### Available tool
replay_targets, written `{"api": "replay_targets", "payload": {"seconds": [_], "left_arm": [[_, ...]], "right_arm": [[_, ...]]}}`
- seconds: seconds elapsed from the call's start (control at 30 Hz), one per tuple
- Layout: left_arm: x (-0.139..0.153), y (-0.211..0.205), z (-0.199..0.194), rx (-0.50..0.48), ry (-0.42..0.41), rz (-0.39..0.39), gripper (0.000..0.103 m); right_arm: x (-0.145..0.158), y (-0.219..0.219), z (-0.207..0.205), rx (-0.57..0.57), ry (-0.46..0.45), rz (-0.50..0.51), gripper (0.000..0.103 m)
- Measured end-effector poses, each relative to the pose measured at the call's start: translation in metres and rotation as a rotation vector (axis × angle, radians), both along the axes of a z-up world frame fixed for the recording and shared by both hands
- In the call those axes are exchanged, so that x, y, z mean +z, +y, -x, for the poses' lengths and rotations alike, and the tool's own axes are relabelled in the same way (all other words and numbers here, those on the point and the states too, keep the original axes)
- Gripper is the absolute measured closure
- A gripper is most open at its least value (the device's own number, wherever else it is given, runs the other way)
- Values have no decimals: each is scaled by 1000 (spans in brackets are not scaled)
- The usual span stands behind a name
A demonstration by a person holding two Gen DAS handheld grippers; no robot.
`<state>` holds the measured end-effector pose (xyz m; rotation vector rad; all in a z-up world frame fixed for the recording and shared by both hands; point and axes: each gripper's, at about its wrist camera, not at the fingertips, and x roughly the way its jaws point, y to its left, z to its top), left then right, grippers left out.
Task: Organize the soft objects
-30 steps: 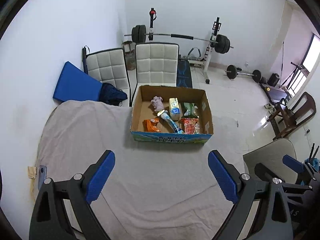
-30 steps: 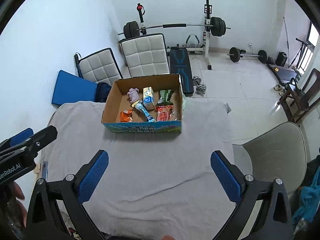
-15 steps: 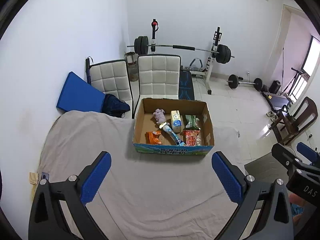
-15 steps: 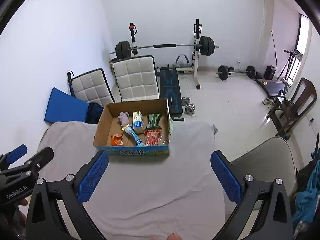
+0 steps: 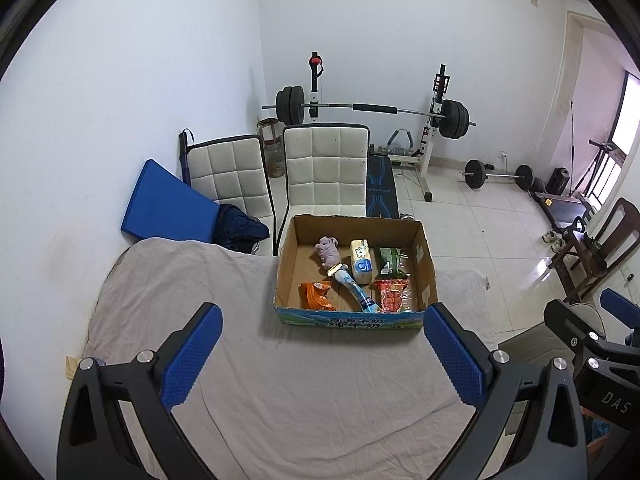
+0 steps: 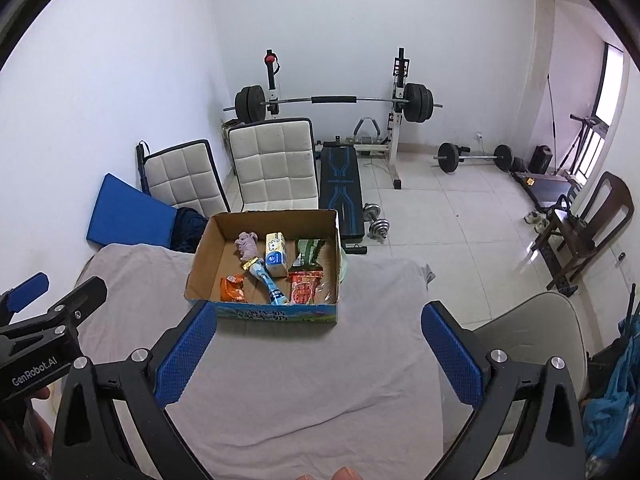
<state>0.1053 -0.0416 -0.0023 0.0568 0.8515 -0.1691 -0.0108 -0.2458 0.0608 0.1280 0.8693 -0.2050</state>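
1. a cardboard box (image 5: 354,316) sits on a counter (image 5: 280,392) covered with a grey cloth, towards its far edge. the open top faces up, so everything inside can be seen and reached from above.
2. the soft things all lie inside the box, none on the cloth: a small purple plush toy (image 5: 328,250) at the back, a pale yellow packet (image 5: 361,266) beside it, a green packet (image 5: 387,261) to the right, a red snack bag (image 5: 393,295) in front of that, an orange packet (image 5: 315,295) at front left, and a blue tube (image 5: 355,291) lying slantwise across the middle.
3. the left gripper (image 5: 318,358) hangs above the near part of the counter, well short of the box. its jaws are wide apart and grip nothing.
4. the right gripper (image 6: 318,354) is held the same way, above the cloth and back from the box, jaws spread wide and empty. its left fingertip overlaps the box's front corner only in the picture; whether it touches, i cannot tell.
5. both grippers point at the box from above and behind, likely to keep its contents in sight.
6. this layout fits two readings: things gathered into the box and the grippers drawn back, or things waiting in the box to be lifted out and sorted. the pictures do not settle which.
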Motion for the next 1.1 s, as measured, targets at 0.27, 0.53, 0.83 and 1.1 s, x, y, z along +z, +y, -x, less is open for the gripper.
{"api": "replay_targets", "payload": {"seconds": [0.27, 0.53, 0.83, 1.1], "left_arm": [[-2, 1, -4, 6, 4, -3, 0], [-7, 3, -8, 16, 10, -4, 0], [-8, 3, -9, 15, 9, -3, 0], [-8, 3, -9, 15, 8, -1, 0]], "right_arm": [[-6, -3, -7, -2, 16, 1, 0], [-10, -2, -12, -2, 13, 11, 0], [-10, -4, -16, 2, 11, 10, 0], [-10, -6, -19, 5, 12, 10, 0]]}}
